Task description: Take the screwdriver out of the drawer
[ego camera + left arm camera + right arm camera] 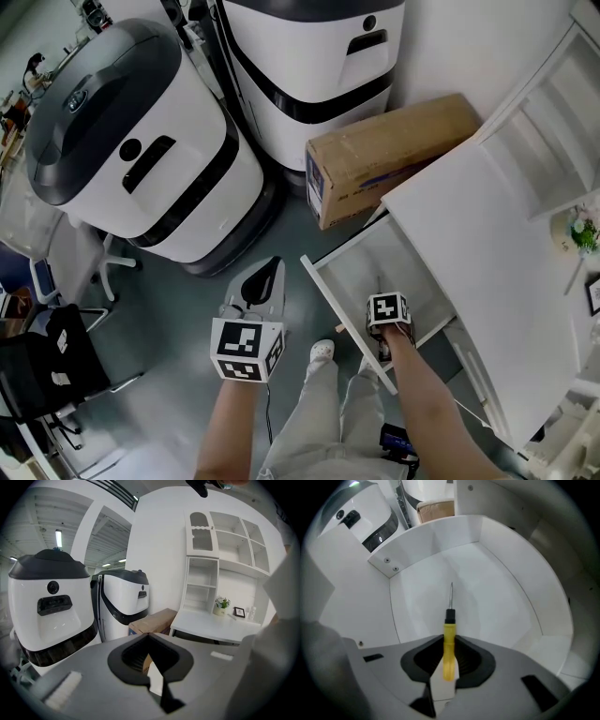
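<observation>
A screwdriver (449, 651) with a yellow handle, black collar and thin metal shaft lies in the open white drawer (431, 538), shaft pointing away from the camera. In the right gripper view, my right gripper (449, 638) points down into the drawer, and its jaws are closed on the yellow handle. The head view shows the same gripper (382, 349) low inside the drawer (330, 292), with the screwdriver hidden under it. My left gripper (265, 274) hangs left of the drawer over the grey floor. In its own view that gripper (149, 635) is shut with nothing in it.
Two big white-and-black machines (141, 159) (309, 66) stand beyond the drawer, with a cardboard box (389, 150) beside them. The white desk top (487, 253) overhangs the drawer on the right, with shelves (553, 122) behind. A black chair (47, 375) is at the far left. The person's shoe (322, 350) is near the drawer front.
</observation>
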Action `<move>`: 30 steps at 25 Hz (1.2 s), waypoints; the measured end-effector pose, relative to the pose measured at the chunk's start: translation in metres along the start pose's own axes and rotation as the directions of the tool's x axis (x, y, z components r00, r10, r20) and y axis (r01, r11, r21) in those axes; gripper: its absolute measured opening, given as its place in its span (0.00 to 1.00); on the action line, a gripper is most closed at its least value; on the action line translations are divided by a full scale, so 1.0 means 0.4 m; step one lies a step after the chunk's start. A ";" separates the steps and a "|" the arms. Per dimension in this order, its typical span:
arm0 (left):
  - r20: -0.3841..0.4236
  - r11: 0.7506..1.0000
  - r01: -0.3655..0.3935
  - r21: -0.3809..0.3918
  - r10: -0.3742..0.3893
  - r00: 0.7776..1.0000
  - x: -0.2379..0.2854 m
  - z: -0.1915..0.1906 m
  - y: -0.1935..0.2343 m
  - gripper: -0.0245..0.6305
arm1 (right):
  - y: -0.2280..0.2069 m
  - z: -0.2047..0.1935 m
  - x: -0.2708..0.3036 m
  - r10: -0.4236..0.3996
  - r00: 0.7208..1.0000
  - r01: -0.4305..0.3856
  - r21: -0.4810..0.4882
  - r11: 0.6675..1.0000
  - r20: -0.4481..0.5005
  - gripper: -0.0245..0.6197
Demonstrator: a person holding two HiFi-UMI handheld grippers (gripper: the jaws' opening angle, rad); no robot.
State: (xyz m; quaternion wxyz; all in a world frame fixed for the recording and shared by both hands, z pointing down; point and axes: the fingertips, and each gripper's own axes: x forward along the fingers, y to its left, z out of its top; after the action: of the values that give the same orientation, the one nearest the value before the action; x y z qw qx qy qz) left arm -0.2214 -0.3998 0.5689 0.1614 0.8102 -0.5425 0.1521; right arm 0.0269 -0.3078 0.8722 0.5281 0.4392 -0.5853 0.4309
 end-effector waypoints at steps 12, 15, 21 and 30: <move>0.063 1.000 0.006 0.003 -0.006 0.998 -0.011 0.081 -0.033 0.05 | 0.009 0.044 -0.129 0.055 0.994 -0.049 -0.064 0.997 0.097 0.16; 0.091 1.000 0.003 0.007 -0.004 0.996 -0.019 0.121 -0.044 0.05 | 0.004 0.063 -0.180 0.060 0.990 -0.050 -0.078 0.996 0.131 0.16; 0.157 0.999 -0.016 0.040 0.010 0.988 -0.046 0.210 -0.066 0.05 | -0.005 0.107 -0.292 0.062 0.974 -0.043 -0.092 0.995 0.219 0.16; 0.266 0.997 -0.038 0.071 0.018 0.964 -0.108 0.355 -0.123 0.05 | -0.017 0.183 -0.532 0.110 0.908 -0.077 -0.098 0.992 0.404 0.16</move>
State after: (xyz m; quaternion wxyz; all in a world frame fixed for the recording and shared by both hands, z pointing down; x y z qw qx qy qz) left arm -0.1816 -0.4068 0.4180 0.0544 0.8210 -0.5646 0.0648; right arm 0.0281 -0.3677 0.6552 0.3899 0.4695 -0.7199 0.3305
